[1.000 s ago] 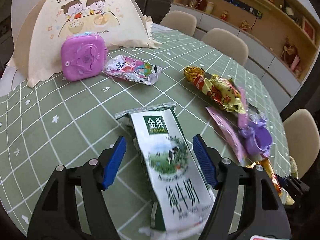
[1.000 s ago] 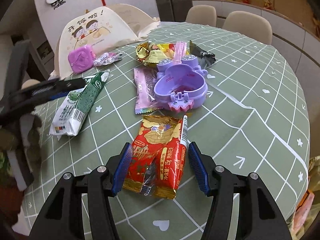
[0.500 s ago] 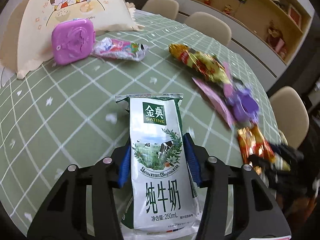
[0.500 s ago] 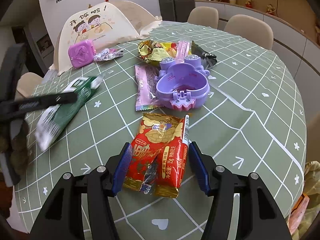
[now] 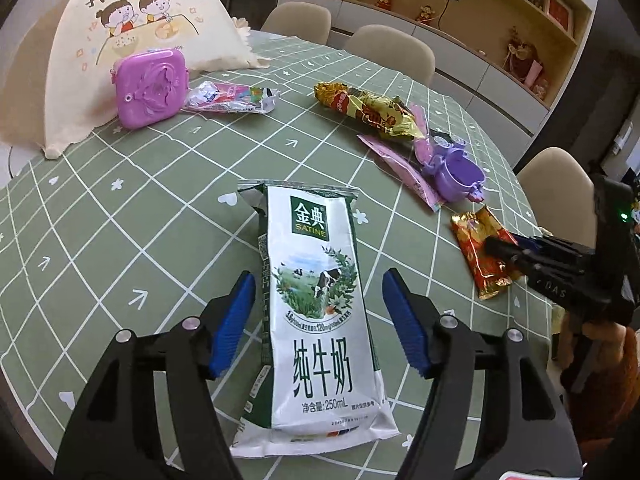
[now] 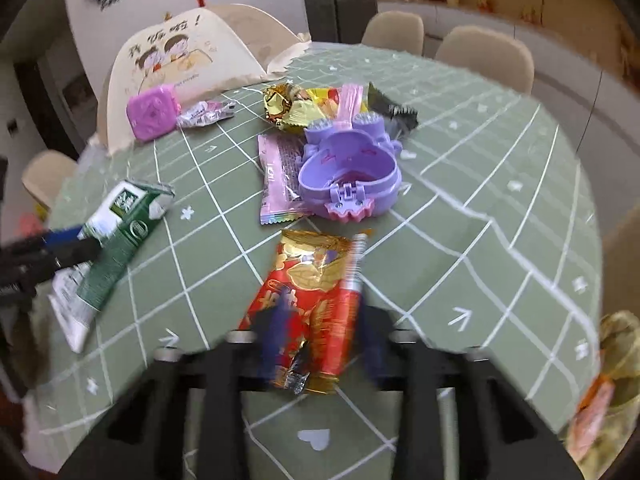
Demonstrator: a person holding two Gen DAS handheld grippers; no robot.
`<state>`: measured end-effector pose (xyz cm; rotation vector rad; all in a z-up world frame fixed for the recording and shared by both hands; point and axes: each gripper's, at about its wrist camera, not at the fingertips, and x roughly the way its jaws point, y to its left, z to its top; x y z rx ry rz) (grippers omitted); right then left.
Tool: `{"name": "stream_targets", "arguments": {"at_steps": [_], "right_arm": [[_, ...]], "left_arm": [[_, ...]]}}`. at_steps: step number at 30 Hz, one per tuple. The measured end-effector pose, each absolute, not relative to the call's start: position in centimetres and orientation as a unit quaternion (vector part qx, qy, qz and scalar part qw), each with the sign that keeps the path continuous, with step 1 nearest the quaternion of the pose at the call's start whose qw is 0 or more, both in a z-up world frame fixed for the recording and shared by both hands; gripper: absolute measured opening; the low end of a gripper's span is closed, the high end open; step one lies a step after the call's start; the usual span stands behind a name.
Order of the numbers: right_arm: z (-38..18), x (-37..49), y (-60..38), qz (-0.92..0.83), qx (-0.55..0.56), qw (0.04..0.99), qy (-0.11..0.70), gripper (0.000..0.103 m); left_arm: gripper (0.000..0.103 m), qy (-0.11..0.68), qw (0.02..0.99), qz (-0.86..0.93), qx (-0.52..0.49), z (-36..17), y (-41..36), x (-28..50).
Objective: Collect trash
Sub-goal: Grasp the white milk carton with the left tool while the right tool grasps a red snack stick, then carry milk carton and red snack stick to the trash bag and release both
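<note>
the right gripper (image 6: 316, 344), blurred, has just been closing, and a red wrapper (image 6: 312, 300) is seen between its jaws. beyond it a purple case (image 6: 352, 176) lies open on the table (image 6: 480, 184). a milk pouch (image 6: 116, 240) is seen at left.

glossy foil wrapper (image 6: 312, 304), matt cloth tablecloth (image 5: 120, 216)

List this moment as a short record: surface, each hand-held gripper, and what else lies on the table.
surface: table with green grid cloth
left hand-held gripper: jaws have just opened, pads apart from the milk pouch lying between them
right hand-held gripper: jaws have just closed on the red snack wrapper
other items: pink case, purple container, gold wrapper
</note>
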<state>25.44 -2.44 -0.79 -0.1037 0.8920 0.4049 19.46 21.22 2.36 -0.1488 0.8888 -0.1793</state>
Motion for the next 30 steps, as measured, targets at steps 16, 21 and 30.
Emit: {"name": "stream_targets", "arguments": {"at_steps": [16,21,30], "right_arm": [[2.3,22.3,-4.0,0.186,-0.065,0.910,0.365,0.010],[3.5,21.6,-5.9,0.179,-0.047,0.920,0.346,0.010],[3.9,19.9,-11.3,0.146,-0.027,0.934,0.324,0.010]], "left_arm": [[0.045,0.432,0.898,-0.078,-0.030,2.3,19.1,20.6],[0.045,0.402,0.910,-0.092,-0.033,4.4,17.7,19.8],[0.045,0.364,0.920,-0.143,-0.041,7.3,12.1,19.5]]}}
